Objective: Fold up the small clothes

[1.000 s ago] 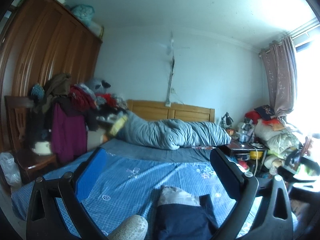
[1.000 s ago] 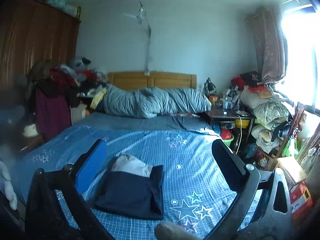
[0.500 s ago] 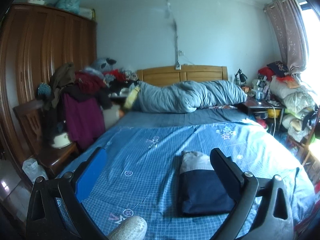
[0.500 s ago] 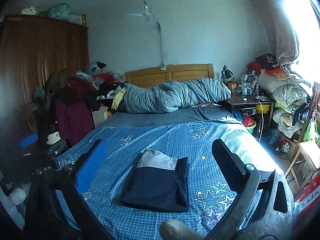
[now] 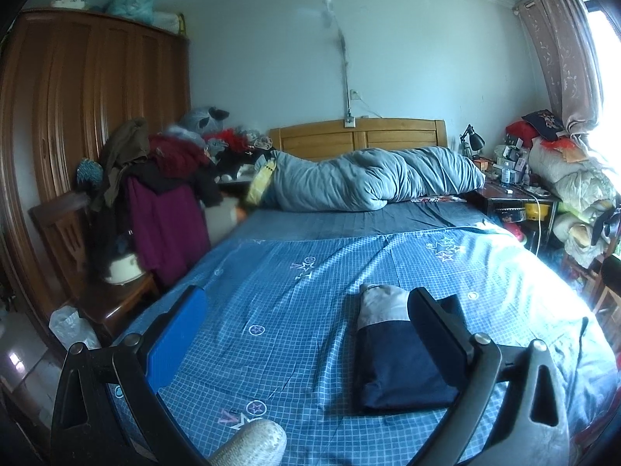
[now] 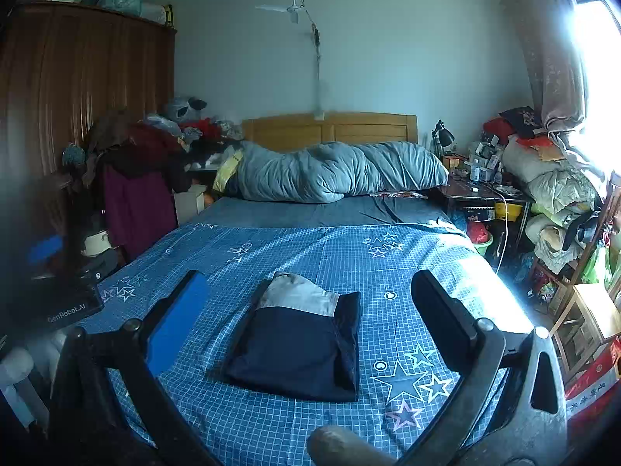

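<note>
Left wrist: hand-held gripper finger hides folded garment edge.

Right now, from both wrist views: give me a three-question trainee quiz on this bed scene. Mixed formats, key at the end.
1. True or false: the folded navy garment is clamped by the right gripper.
2. Multiple choice: what lies along the wooden headboard? A) a rolled grey-blue duvet B) a laptop C) a stack of books
3. Fill in: the folded garment's band at its far end is ____ in colour.

Key
1. False. Both the right gripper and the left gripper have their jaws spread wide, and the garment lies flat on the blue checked sheet, untouched.
2. A, the duvet.
3. Grey.
</note>
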`<state>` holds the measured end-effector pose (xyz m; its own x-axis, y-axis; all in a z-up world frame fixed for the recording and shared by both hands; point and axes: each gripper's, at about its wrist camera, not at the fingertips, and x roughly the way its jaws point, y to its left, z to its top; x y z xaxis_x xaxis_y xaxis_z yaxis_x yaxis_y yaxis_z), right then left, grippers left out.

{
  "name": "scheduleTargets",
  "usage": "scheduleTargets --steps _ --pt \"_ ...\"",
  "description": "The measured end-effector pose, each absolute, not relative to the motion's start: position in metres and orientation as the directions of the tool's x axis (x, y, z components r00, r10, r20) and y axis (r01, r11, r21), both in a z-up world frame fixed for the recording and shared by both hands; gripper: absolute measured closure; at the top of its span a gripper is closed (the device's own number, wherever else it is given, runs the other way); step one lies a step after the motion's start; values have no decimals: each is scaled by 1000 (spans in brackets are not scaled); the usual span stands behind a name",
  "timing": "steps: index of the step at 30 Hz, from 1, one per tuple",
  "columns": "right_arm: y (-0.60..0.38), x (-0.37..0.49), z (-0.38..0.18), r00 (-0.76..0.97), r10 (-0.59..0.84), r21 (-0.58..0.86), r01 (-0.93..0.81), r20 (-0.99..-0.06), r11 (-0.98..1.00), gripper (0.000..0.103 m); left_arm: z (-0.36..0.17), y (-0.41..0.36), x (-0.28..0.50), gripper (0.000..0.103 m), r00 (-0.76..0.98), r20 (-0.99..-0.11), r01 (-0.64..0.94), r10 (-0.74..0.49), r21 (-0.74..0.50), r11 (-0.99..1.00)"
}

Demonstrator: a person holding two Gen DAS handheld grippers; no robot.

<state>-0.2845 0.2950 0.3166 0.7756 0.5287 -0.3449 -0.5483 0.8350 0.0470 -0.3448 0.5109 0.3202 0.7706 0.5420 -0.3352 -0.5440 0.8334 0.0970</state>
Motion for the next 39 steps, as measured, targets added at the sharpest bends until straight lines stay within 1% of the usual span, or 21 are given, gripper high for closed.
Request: scheduleTargets --steps 17,20,23,24,27,29,32,35,36,39 --pt "299 -278 300 762 510 30 -545 -399 838 0 305 512 -337 0 759 -378 -528 530 120 841" --pt "305 -273 285 778 470 -14 -523 -416 852 0 294 520 -331 0 763 -411 -507 498 95 857" --pt "310 -255 249 747 440 -11 -512 -498 859 0 259 541 -317 0 727 -472 -524 498 87 847" --pt "312 -246 229 727 427 -4 -509 -538 861 0 245 548 -311 0 714 -489 -529 501 92 843" --pt "314 -224 169 661 368 -8 -492 -654 871 0 183 582 -293 0 641 -585 -548 497 105 830" --pt "315 -213 126 614 323 -20 -483 -720 875 0 135 613 -283 0 574 -669 -572 472 85 816" --pt "312 -197 71 538 260 -26 -466 -802 884 0 78 647 -274 0 485 -743 -610 461 91 787" --pt "306 -180 29 463 212 -17 -443 -861 896 0 27 670 -262 0 395 -790 -615 468 151 774" --pt "306 -177 18 450 202 -16 -436 -870 900 0 11 678 -258 0 364 -808 -617 462 162 770" --pt "302 -161 2 449 168 -39 -415 -878 909 0 -17 694 -252 0 325 -828 -630 456 170 757"
